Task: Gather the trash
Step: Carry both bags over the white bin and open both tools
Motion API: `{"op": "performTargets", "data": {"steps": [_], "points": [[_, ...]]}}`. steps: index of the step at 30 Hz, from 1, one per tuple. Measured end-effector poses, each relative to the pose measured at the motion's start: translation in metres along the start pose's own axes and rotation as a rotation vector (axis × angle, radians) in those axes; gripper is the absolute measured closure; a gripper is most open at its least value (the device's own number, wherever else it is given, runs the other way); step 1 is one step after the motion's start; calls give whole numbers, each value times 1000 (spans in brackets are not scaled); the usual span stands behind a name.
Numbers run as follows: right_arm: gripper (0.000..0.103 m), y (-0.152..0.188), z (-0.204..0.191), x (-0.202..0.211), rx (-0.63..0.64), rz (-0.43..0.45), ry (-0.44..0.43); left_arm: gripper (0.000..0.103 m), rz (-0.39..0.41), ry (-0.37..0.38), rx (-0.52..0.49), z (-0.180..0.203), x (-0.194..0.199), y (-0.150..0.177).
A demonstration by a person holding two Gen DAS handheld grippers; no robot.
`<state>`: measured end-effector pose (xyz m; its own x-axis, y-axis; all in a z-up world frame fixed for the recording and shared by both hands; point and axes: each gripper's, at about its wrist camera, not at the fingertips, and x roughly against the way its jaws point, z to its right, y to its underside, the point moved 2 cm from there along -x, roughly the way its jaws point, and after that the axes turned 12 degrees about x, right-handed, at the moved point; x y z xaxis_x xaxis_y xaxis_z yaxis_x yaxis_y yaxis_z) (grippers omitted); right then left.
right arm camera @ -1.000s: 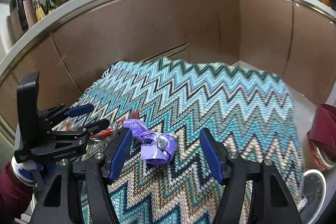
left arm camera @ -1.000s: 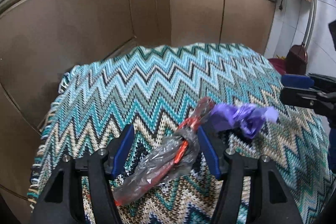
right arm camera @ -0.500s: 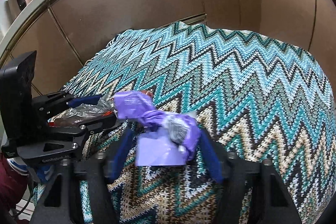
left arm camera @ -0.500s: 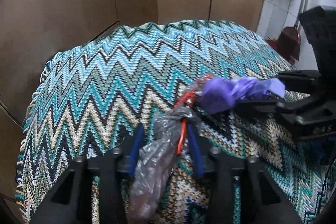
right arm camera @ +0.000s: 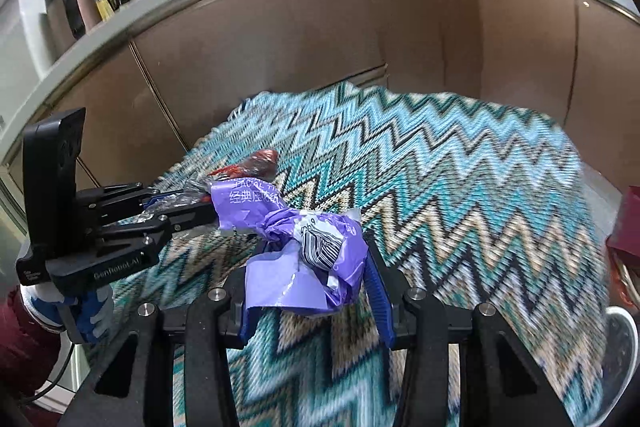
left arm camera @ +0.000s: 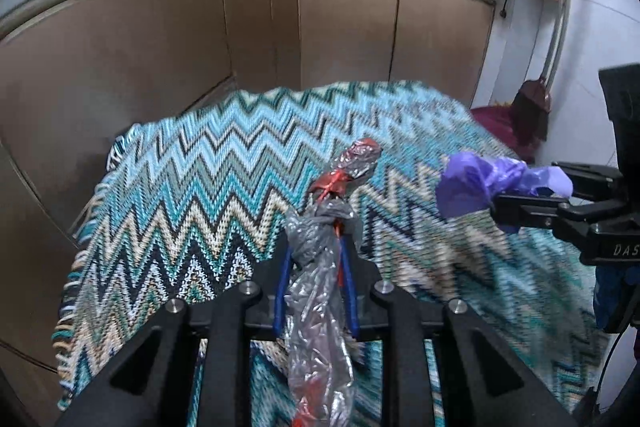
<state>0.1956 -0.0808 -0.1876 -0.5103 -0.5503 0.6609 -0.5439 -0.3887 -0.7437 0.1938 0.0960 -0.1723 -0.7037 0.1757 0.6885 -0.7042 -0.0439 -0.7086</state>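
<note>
My left gripper [left arm camera: 316, 259] is shut on a crumpled clear-and-red plastic wrapper [left arm camera: 324, 291] and holds it above the zigzag cloth [left arm camera: 192, 187]. My right gripper [right arm camera: 312, 267] is shut on a crumpled purple tissue packet [right arm camera: 304, 251], also lifted off the cloth. In the left wrist view the right gripper [left arm camera: 532, 203] shows at the right with the purple packet [left arm camera: 468, 187]. In the right wrist view the left gripper [right arm camera: 172, 207] shows at the left with the wrapper's red end [right arm camera: 260, 161].
Brown kitchen cabinets [left arm camera: 160, 59] curve round the far and left sides of the cloth-covered table. A broom and dustpan [left arm camera: 528, 111] stand by the tiled wall at the right. A dark red object [right arm camera: 624, 227] and a round white one [right arm camera: 620, 347] lie beside the table's right side.
Both grippers closed on their pieces of trash and have lifted them off the cloth. The two grippers have drawn slightly apart.
</note>
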Motion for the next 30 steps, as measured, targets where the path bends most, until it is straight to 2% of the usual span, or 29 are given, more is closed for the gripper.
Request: {"op": "performTargets", "data": {"steps": [6,7,13,18,24,27,30], "points": [[60,13,2,76,-31,101,76,84,71,25,-38,39,46,-4],[60,15,3,85,-30,141,96,84,82,37,-50,49,53,-4],[60,46,30,153,-110,216,202,84,91,143,-121,115,70,-7],[60,79,73,197,-230,253,327,84,39,247,-195,186,53,-11],[60,116,126,247,-353,263,582,84,-18,336,-311,287,17,-16],[60,133,154,258,-409,251,683,84,-61,372,-357,341,-13,-17],[60,154,181,258,-468,219,739,84,-114,396,-379,384,-44,-12]]}}
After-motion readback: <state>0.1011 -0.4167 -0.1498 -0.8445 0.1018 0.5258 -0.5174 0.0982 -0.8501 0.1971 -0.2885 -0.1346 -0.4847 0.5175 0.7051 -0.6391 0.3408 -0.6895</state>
